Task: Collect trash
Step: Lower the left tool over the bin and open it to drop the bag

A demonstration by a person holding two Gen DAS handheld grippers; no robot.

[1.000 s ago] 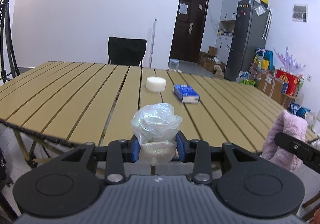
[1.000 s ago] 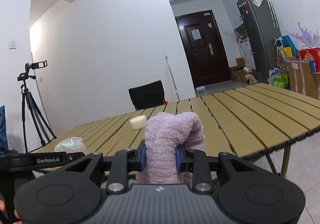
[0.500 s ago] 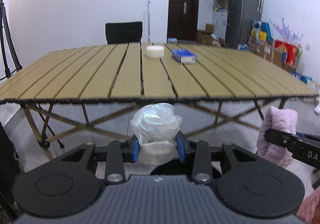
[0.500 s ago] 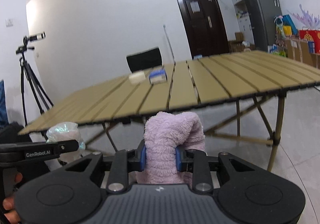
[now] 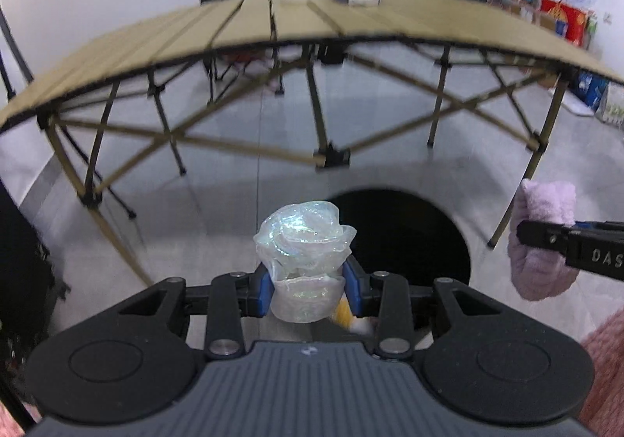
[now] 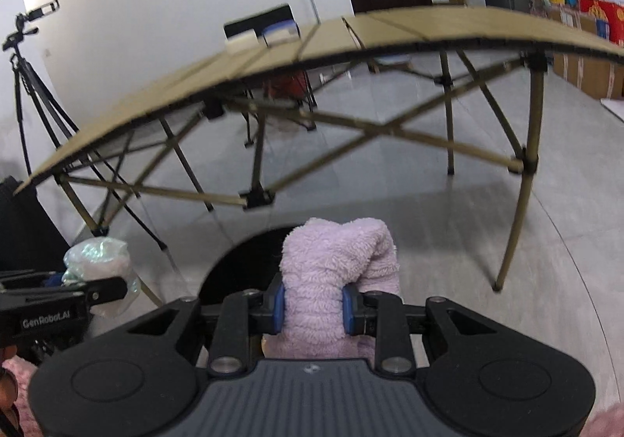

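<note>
Left wrist view had dropped below the table (image 5: 117,59); the left gripper (image 5: 308,291) clenched crumpled plastic wrap (image 5: 304,242), and the bin (image 5: 409,238) now lay just beyond its jaws. The right gripper (image 6: 314,306) gripped a lilac cloth (image 6: 335,265) above that bin, so release looked near.

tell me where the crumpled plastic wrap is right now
The crumpled plastic wrap sits clamped in the left gripper, low beside the dark bin opening, below the table.

Shiny film, fluffy cloth, matt black plastic.
The wrapper (image 5: 304,238) is crinkled, iridescent clear film; the cloth (image 6: 335,281) is fuzzy lilac terry. Both grippers (image 5: 308,296) (image 6: 314,310) look ribbed, matt. The table (image 5: 351,23) is tan slats.
</note>
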